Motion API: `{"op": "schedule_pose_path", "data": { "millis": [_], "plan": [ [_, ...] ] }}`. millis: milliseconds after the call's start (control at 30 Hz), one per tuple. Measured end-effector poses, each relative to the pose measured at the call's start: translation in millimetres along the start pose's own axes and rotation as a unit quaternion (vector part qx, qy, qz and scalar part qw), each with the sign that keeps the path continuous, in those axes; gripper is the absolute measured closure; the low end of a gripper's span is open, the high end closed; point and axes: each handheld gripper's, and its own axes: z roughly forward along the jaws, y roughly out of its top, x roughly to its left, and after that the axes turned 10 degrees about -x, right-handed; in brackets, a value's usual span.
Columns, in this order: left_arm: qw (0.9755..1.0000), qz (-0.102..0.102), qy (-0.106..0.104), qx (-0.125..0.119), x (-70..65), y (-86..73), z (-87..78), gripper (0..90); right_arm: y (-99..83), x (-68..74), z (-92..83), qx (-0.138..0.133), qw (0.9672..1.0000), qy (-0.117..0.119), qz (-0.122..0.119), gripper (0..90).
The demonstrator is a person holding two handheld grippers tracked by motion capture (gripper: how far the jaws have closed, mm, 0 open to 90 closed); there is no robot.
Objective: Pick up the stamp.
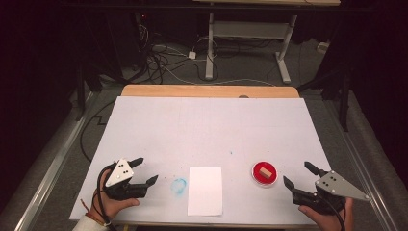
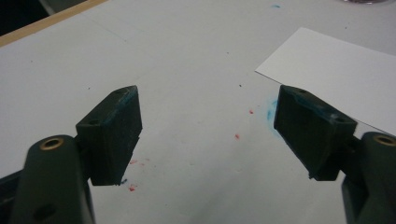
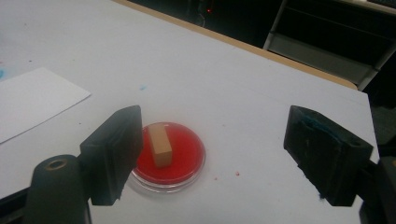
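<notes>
Right gripper view, near first: right tool [image 3: 212, 154] spread wide, jaws holding nothing, pointed at a small tan block [image 3: 159, 143] that stands in red paint inside a shallow clear dish [image 3: 194, 175] on the tabletop [image 3: 243, 88]. Block sits just ahead of the left jaw, apart from it. It looks like wood or sponge, cannot tell which; probably light and stiff enough, but its base is likely wet and slick. Best grip judged: the two long dry sides, up high, jaws clear of the dish rim, since the dish looks light and may slide or tip. High view: left tool [image 1: 144, 172] also wide open and empty, near a blue smudge [image 1: 179, 186], with a white paper sheet [image 1: 205, 190] between smudge and dish. Farther back, bare tabletop.
</notes>
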Motion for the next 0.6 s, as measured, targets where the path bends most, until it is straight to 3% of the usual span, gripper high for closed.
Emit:
{"op": "schedule_pose_path", "data": {
  "millis": [367,600],
  "plan": [
    [1.0,0.002,-0.003,0.009,-0.8,-2.4,-2.9,22.5,6.7,-3.2,4.4,0.016,0.9998,0.01,-0.006,21.1],
    [0.9998,0.001,0.003,0.02,-1.4,-3.0,-3.0,22.5,25.8,-13.9,15.2,0.052,0.9973,0.047,-0.02,18.3]
  ]
}}
